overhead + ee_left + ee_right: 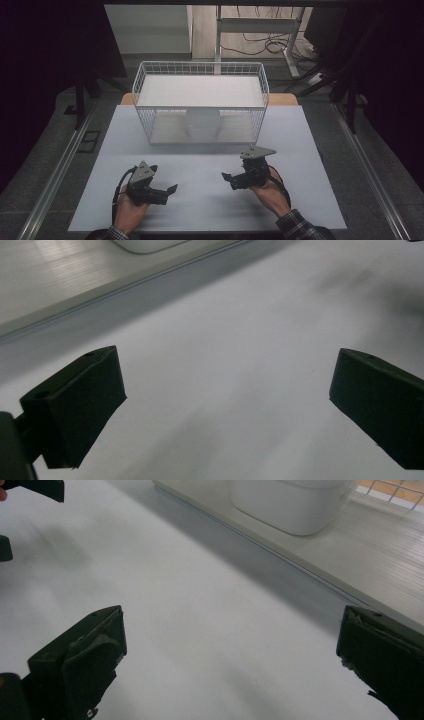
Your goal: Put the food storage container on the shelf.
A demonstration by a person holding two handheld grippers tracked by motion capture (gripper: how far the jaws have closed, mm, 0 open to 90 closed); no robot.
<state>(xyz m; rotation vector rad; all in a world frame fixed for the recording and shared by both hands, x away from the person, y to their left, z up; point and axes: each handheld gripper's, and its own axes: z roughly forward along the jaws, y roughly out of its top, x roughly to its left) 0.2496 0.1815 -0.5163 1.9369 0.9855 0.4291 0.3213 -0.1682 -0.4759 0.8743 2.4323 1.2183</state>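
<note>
Tongs in both hands, left tongs (170, 191) and right tongs (227, 180), hover spread and empty over the tabletop (210, 200), near the white bowl (202, 125) (inside the wire basket (145, 80)).

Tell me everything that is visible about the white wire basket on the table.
The white wire basket is rectangular, made of thin metal grid wire, with a flat white shelf across its top. It stands upright at the far middle of the pale grey table. Inside, on its floor, sits a white round container near the front wall. Both grippers are apart from it; nothing else touches it.
</note>
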